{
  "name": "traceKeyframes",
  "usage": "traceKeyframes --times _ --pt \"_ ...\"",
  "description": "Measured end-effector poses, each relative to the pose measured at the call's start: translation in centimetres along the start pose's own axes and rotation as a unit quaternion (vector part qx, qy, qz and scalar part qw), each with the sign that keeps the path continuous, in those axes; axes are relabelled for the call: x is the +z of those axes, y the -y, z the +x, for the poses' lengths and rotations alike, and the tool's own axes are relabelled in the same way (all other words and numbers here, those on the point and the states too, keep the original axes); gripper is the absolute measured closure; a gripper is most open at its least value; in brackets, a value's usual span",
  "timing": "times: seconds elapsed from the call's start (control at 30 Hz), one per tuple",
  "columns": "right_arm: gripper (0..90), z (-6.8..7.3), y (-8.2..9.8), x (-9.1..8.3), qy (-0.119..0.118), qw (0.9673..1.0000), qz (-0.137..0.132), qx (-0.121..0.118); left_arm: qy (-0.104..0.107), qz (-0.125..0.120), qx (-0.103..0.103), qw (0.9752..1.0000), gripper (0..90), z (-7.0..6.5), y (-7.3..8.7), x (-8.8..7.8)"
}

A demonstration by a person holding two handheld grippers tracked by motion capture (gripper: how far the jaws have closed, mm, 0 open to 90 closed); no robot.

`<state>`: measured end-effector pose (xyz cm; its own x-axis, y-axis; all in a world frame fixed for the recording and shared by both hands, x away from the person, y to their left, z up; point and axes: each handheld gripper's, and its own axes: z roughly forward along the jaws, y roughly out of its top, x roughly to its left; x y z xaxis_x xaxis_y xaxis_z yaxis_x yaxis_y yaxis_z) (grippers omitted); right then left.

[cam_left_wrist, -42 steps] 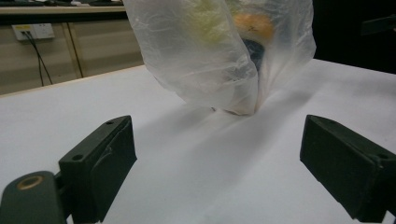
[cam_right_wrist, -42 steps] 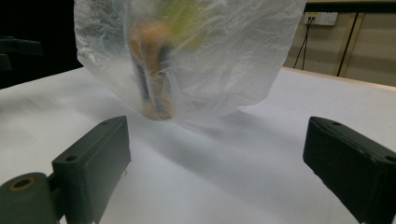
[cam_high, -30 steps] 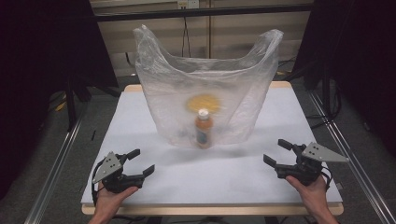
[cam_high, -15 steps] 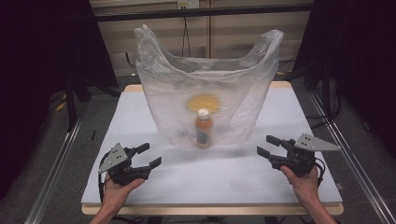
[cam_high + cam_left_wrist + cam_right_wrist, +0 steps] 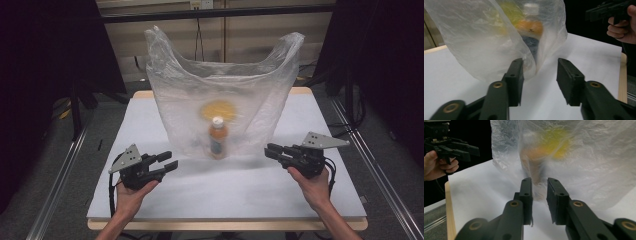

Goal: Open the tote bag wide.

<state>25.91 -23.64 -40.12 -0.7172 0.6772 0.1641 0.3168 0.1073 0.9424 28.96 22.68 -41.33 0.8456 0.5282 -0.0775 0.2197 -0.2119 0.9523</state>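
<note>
Both grippers, left [image 5: 167,164] and right [image 5: 272,150], level, empty, closing, flank the bag [image 5: 220,100].

The high view looks forward and down from above my side of the tabletop [image 5: 150,200]. Each gripper view sits low and close, aimed toward the plastic bag [image 5: 225,95] at 12 o'clock. All three share that bag and the white tabletop before it.
</note>
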Motion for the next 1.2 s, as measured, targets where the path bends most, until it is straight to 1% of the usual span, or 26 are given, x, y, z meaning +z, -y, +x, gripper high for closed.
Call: traceKeyframes --times 0.03,0.1,0.13,0.17,0.2,0.23,0.3,0.33,0.37,0.4,0.47,0.5,0.57,0.63,0.67,0.7,0.73,0.77,0.8,0.83,0.87,0.9,0.97,1.1,1.17,1.2 --pt "81.4 -0.1 -0.4 0.5 -0.010 0.9999 0.000 -0.003 0.015 -0.003 -0.005 0.9999 65.8 0.4 -0.6 0.2" --pt "84.5 -0.3 -0.9 1.0 -0.017 0.9998 0.003 -0.005 0.015 -0.006 0.000 0.9999 70.9 0.5 -0.9 0.4" --pt "86.4 -0.3 -1.1 1.3 -0.021 0.9998 0.002 -0.007 0.020 -0.008 0.000 0.9998 73.1 0.6 -1.1 0.5" --pt "87.8 -0.3 -1.4 1.5 -0.024 0.9997 0.000 -0.007 0.015 -0.005 0.005 0.9999 75.2 0.6 -1.4 0.7" --pt "88.8 -0.3 -1.6 1.7 -0.025 0.9996 0.000 -0.009 0.019 -0.006 0.009 0.9998 77.8 0.7 -1.6 0.8" --pt "89.8 -0.2 -1.9 1.9 -0.026 0.9996 0.000 -0.010 0.021 -0.010 0.006 0.9997 79.8 0.7 -1.8 1.0" --pt "90.0 -0.1 -2.4 2.2 -0.032 0.9994 -0.004 -0.014 0.020 -0.010 0.012 0.9997 82.9 0.9 -2.2 1.2" --pt "90.0 0.0 -2.7 2.3 -0.032 0.9994 -0.004 -0.014 0.026 -0.012 0.011 0.9995 83.5 0.9 -2.4 1.4" --pt "90.0 0.0 -2.7 2.3 -0.032 0.9994 -0.004 -0.014 0.018 -0.006 0.013 0.9997 83.5 0.8 -2.6 1.5" --pt "90.0 0.1 -3.4 2.4 -0.035 0.9992 -0.008 -0.017 0.022 -0.005 0.020 0.9995 85.4 0.9 -2.8 1.6" --pt "90.0 0.1 -4.1 2.6 -0.037 0.9991 -0.014 -0.016 0.024 -0.008 0.013 0.9996 85.6 0.9 -3.2 1.8" --pt "90.0 0.0 -4.4 2.6 -0.037 0.9991 -0.017 -0.015 0.034 -0.019 0.013 0.9992 86.8 1.1 -3.7 2.0" --pt "90.0 -0.1 -4.8 2.7 -0.037 0.9990 -0.019 -0.013 0.039 -0.020 0.010 0.9990 87.6 1.1 -3.9 2.1" --pt "90.0 -0.4 -5.5 3.3 -0.038 0.9989 -0.025 -0.003 0.042 -0.025 0.019 0.9986 90.0 1.2 -4.5 2.2" --pt "90.0 -0.4 -5.5 3.3 -0.038 0.9989 -0.025 -0.003 0.043 -0.024 0.016 0.9987 90.0 1.2 -4.8 2.3" --pt "90.0 -0.4 -6.0 3.7 -0.038 0.9990 -0.024 -0.004 0.045 -0.026 0.022 0.9984 90.0 1.2 -5.1 2.5" --pt "90.0 -0.4 -6.3 3.9 -0.037 0.9990 -0.023 -0.004 0.049 -0.027 0.022 0.9982 90.0 1.2 -5.4 2.7" --pt "90.0 -0.4 -6.3 3.9 -0.037 0.9990 -0.023 -0.004 0.048 -0.025 0.032 0.9980 90.0 1.2 -5.8 2.8" --pt "90.0 -0.4 -6.7 4.1 -0.036 0.9991 -0.022 -0.007 0.045 -0.026 0.029 0.9982 90.0 1.0 -6.1 3.0" --pt "90.0 -0.5 -7.4 4.3 -0.038 0.9990 -0.024 -0.007 0.047 -0.029 0.030 0.9980 90.0 1.0 -6.5 3.1" --pt "90.0 -0.5 -7.4 4.3 -0.038 0.9990 -0.024 -0.007 0.053 -0.032 0.029 0.9977 90.0 0.9 -6.9 3.3" --pt "90.0 -0.5 -7.8 4.4 -0.038 0.9989 -0.026 -0.009 0.054 -0.030 0.036 0.9974 90.0 0.9 -7.2 3.4" --pt "90.0 -0.5 -9.1 4.5 -0.038 0.9987 -0.031 -0.015 0.058 -0.035 0.037 0.9971 90.0 0.9 -7.9 3.8" --pt "90.0 -0.5 -10.2 4.7 -0.033 0.9986 -0.035 -0.020 0.063 -0.038 0.038 0.9965 90.0 0.9 -8.7 4.5" --pt "90.0 -0.4 -11.0 4.8 -0.040 0.9982 -0.038 -0.023 0.065 -0.038 0.038 0.9964 90.0 1.0 -9.0 4.8" --pt "90.0 -0.4 -11.0 4.8 -0.040 0.9982 -0.038 -0.023 0.066 -0.038 0.036 0.9965 90.0 1.1 -9.2 4.9"
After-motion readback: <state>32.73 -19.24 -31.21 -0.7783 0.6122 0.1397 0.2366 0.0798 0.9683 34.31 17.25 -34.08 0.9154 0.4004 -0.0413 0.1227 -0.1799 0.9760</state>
